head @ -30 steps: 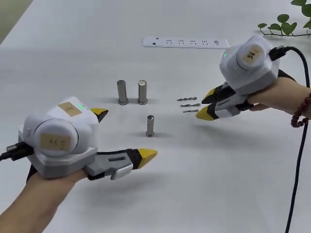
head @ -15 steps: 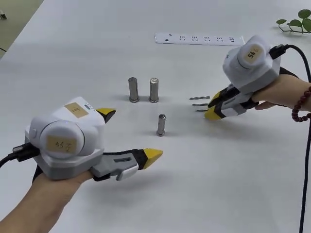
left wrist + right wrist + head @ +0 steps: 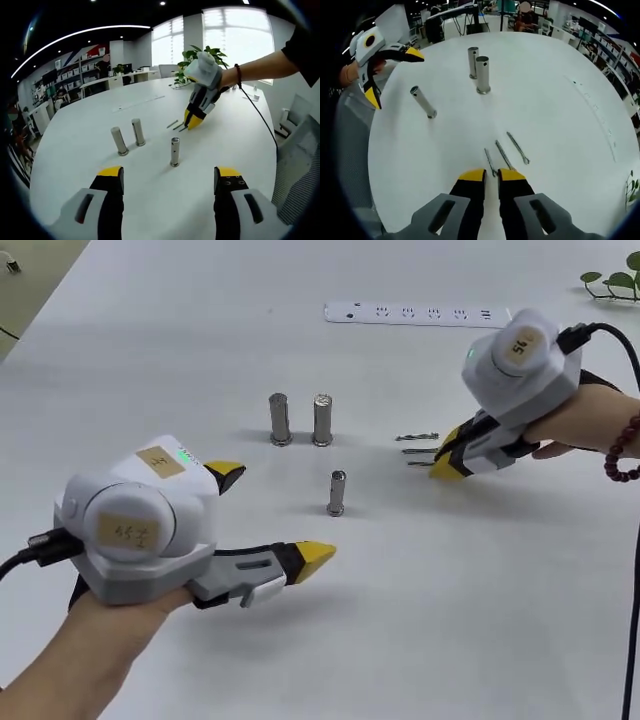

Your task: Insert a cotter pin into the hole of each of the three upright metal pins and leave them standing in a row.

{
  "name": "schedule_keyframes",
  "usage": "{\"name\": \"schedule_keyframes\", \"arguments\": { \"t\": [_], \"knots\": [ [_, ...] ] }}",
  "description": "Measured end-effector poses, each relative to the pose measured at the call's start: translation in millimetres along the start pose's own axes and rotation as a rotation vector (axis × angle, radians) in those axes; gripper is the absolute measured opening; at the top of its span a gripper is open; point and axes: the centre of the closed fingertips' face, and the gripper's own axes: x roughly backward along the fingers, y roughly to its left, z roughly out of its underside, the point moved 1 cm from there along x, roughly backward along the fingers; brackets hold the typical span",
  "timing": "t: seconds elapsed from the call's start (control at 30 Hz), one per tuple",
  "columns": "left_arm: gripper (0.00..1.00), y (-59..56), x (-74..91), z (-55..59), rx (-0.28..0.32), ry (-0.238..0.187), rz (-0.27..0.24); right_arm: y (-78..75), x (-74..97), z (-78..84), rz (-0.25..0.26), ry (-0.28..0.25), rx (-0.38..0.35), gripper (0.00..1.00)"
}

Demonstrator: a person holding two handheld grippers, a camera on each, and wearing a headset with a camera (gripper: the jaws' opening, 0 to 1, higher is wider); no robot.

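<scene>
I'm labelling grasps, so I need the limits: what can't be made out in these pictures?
1. Whether the right tongs already pinch a cotter pin: right gripper view, tips cover its end.
2. Holes in the two far metal pins: head view, too small.
3. The plant: head view, cut off by the edge.

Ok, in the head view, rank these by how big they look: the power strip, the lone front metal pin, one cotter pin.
1. power strip, though farthest.
2. front metal pin.
3. farthest cotter pin: similar length to the pin, far thinner.
</scene>
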Motion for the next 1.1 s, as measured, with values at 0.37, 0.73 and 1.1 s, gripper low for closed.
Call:
{"name": "schedule_keyframes", "arguments": {
  "t": [0.37, 0.73, 1.1],
  "knots": [
    [0.71, 3.9, 2.7, 1.4, -0.003, 0.009, -0.013, -7.3, -2.5, 3.4, 0.024, 0.051, 0.095, 0.0],
    [0.69, 5.5, 5.7, -1.6, -0.006, 0.007, -0.021, -9.2, -2.8, 1.0, 0.028, 0.034, 0.107, 0.0],
    [0.58, 2.3, 6.1, -9.1, -0.003, 0.0, -0.001, 5.0, 5.4, -4.9, 0.056, -0.003, 0.164, 0.0]
  ]
}}
